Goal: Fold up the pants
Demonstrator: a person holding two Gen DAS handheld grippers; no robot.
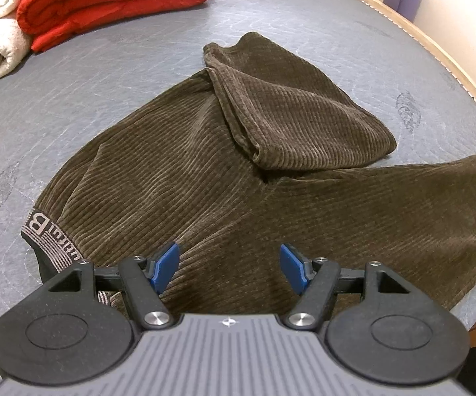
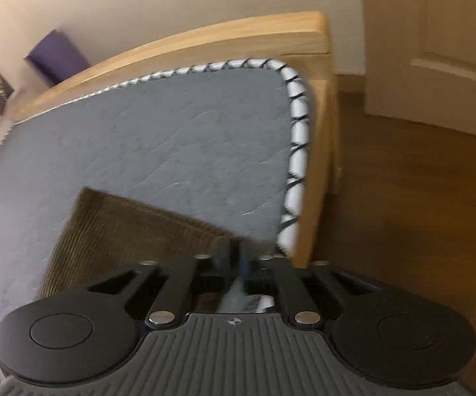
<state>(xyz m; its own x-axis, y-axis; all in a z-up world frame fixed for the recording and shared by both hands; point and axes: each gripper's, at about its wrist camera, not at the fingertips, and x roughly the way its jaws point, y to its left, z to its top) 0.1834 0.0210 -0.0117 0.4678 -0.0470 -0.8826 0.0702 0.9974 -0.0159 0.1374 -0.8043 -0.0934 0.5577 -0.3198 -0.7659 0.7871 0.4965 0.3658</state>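
Left gripper (image 1: pixel 229 265) spread above pants (image 1: pixel 205 178); right gripper (image 2: pixel 238 257) pinching pants hem (image 2: pixel 132 227).

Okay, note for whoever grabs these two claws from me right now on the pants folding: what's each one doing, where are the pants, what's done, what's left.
Left claw: open, holding nothing, poised above the brown corduroy pants near the waistband.
Right claw: shut at the edge of a pant leg near the mattress corner; the view is blurred, so the grip is likely, not certain.
Pants: spread on the mattress, one leg doubled back loosely, the other stretched out.
Done: no neat fold yet.
Left: lay the legs together, smooth, fold.
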